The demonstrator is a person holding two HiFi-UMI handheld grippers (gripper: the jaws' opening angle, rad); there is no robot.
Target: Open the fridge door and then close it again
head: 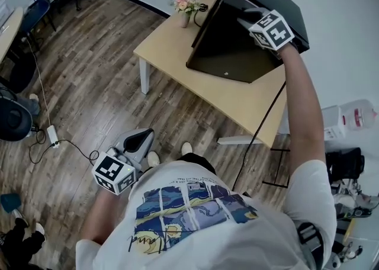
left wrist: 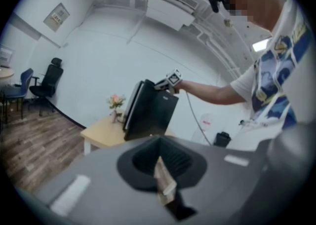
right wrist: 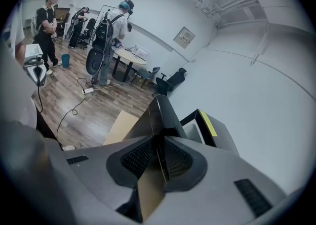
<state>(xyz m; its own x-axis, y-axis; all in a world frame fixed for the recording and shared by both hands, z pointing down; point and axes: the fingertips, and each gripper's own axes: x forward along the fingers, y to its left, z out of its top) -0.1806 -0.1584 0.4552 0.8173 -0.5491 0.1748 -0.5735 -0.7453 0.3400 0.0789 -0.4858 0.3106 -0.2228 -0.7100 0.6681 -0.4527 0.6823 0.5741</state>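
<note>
**Right gripper clamping the top edge of the open fridge door**

The right gripper is pinching the upper edge of the fridge door. In its own view the black panel is running straight between the two ribbed pads, which are pressing nearly together on it. In the head view this gripper is reaching out at the end of a stretched arm, and its marker cube is sitting just above the door.

The door is standing ajar, swung away from the black fridge, whose pale interior is showing in the gap. A yellow strip is lying along the cabinet's top front edge.

The left gripper is hanging low beside the person's body, well away from the fridge. Its jaws are resting together with nothing between them.

The fridge is sitting on a light wooden table, with a vase of flowers standing just beside the door on the tabletop. A wood-plank floor is spreading around the table. In the right gripper view, several people are standing farther back in the room.
</note>
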